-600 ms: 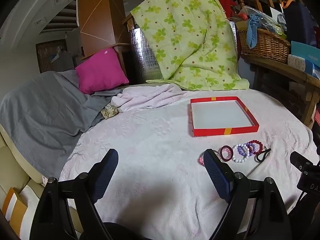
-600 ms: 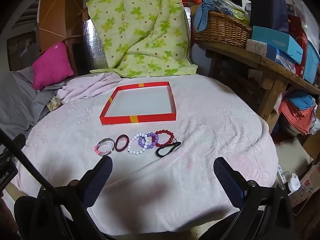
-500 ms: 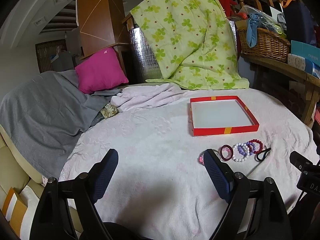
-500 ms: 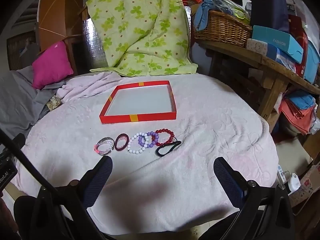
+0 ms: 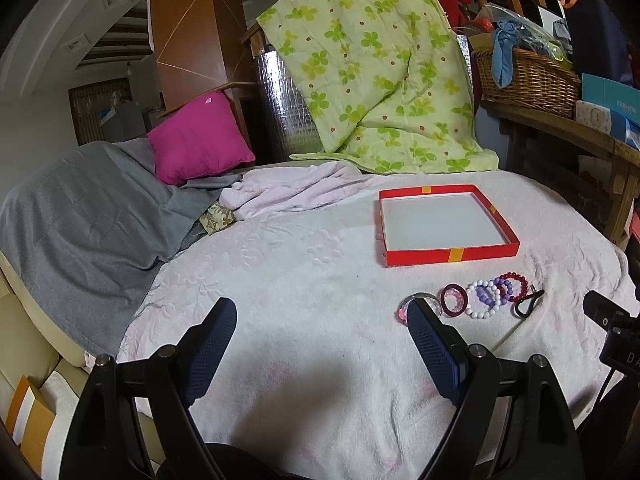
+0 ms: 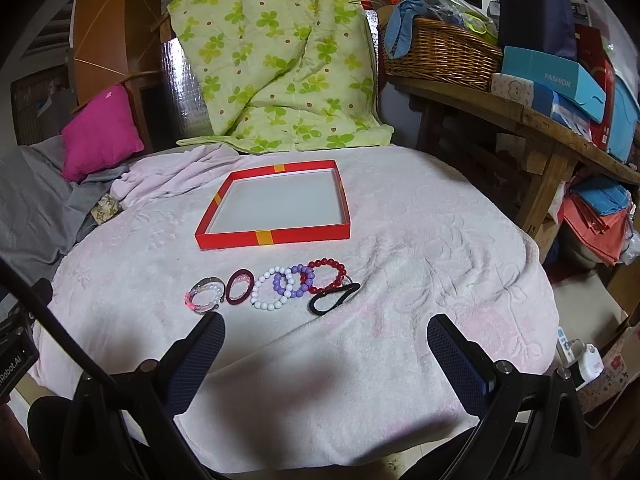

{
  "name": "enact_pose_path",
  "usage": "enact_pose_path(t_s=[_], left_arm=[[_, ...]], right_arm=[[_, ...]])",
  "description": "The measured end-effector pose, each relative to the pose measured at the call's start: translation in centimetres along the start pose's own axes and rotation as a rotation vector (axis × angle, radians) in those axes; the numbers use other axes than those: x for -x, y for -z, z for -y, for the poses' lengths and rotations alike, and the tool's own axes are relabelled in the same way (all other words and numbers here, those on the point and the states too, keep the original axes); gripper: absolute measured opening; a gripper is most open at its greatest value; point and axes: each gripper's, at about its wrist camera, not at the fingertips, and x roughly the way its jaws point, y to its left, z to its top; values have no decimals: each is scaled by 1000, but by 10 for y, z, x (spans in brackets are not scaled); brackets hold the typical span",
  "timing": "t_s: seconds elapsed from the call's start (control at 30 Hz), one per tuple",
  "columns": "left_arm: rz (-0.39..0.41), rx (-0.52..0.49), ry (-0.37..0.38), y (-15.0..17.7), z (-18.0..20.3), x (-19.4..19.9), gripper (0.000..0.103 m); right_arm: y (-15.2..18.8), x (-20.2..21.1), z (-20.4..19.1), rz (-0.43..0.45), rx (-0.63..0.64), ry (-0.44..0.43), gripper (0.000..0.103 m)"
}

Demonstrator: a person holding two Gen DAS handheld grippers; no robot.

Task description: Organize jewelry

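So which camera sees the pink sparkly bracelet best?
The right wrist view. There the pink bracelet lies in full sight at the left end of the jewelry row. In the left wrist view, the left gripper's finger covers part of it.

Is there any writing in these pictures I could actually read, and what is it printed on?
"FASHION": white letters on the teal box on the wooden shelf; the same box shows in the left wrist view, its print blurred.
"Robot.AI", first letters cut off: on the black device at the left edge.
"D", rest cut off: on the black device at the right edge.
The red tray and bracelets carry no text.
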Motion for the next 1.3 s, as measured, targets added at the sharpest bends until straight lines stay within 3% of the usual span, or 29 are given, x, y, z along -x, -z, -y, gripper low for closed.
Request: enact_pose_path(t_s=[0.63, 0.9, 1.07, 1.23, 1.3], left_arm=[[63, 17, -1, -5, 4, -8, 87], [15, -3, 9, -11, 9, -26, 87], [-55, -7, 140, -11, 8, -65, 87], [-173, -48, 362, -4, 21, -123, 87], [-181, -60, 395, -3, 29, -135, 87]], right_arm=[[-7, -18, 4, -7, -12, -4, 103], [-14, -35, 10, -4, -14, 8, 103], [-17, -54, 28, -12, -25, -55, 100], [-25, -96, 72, -69, -76, -177, 74], [-32, -112, 82, -100, -96, -211, 66]])
